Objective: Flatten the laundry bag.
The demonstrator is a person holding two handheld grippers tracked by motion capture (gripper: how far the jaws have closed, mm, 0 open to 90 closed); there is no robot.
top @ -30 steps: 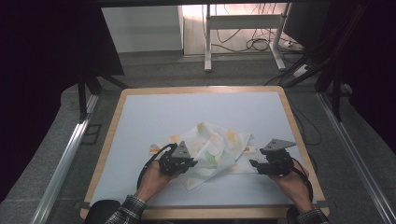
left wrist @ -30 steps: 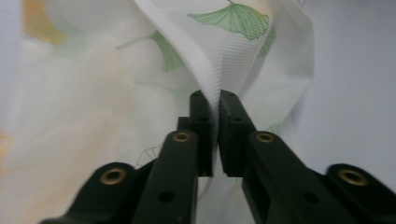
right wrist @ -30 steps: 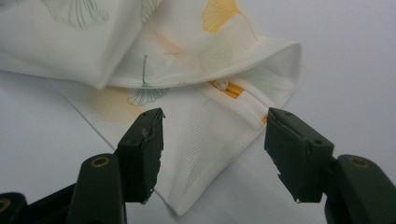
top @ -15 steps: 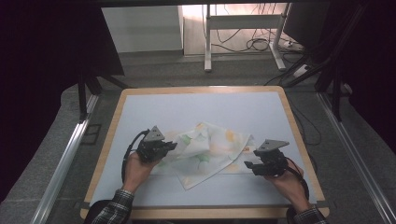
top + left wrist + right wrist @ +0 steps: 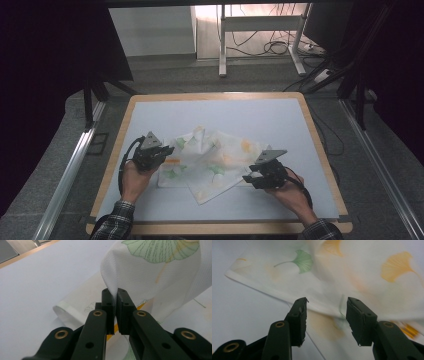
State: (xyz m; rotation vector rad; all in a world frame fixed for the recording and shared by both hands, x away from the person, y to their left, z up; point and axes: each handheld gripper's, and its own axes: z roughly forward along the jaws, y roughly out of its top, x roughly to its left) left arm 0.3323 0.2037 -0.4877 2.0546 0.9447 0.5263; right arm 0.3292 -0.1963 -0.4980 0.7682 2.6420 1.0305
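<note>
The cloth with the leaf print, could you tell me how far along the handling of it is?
Done: the left gripper is shut on a fold of the cloth. In hand: the right gripper, its jaws just closing but apart, faces the cloth's other edge. Left: the cloth lies rumpled on the table, neither flat nor folded.

The tabletop [image 5: 280, 120] is pale blue-grey with a light wooden rim, set on a grey carpeted floor [image 5: 165, 75]. Metal rails [image 5: 65, 175] run along the floor on both sides of it. Beyond stands a white-legged desk frame [image 5: 260, 35] with a tangle of black cables [image 5: 280, 47] beneath, lit warmly from behind. Dark panels [image 5: 45, 75] close off the left and right.
</note>
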